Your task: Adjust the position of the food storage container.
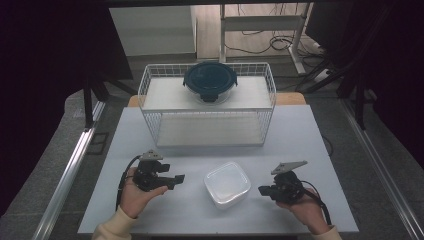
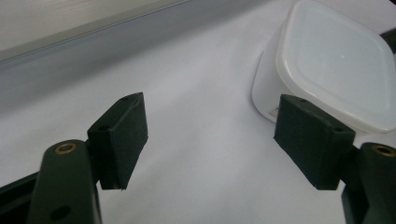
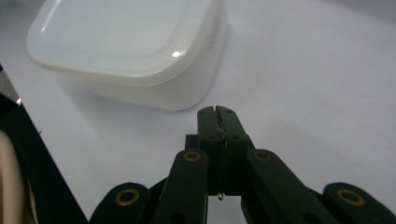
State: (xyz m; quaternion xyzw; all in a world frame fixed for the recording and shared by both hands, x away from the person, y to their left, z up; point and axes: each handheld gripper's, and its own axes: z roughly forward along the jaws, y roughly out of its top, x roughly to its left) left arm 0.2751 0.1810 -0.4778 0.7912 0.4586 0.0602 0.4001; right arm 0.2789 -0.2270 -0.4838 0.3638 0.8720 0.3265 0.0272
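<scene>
One white lidded container (image 1: 227,184) on table (image 1: 300,135), contents hidden by cloudy lid. Two hand-held grippers: left hand-held gripper (image 1: 176,181) jaws apart, empty; right hand-held gripper (image 1: 261,190) jaws together, empty.

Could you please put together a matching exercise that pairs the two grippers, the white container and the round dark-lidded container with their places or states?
Things:
1. left gripper
2. right gripper
3. white lidded container
4. round container with dark lid

Places or states:
A. on the top shelf of the white wire rack
B. jaws shut, nothing between them
C. on the table between both grippers
D. jaws open, nothing between them

Pairs: 1-D, 2-B, 3-C, 4-A
</scene>
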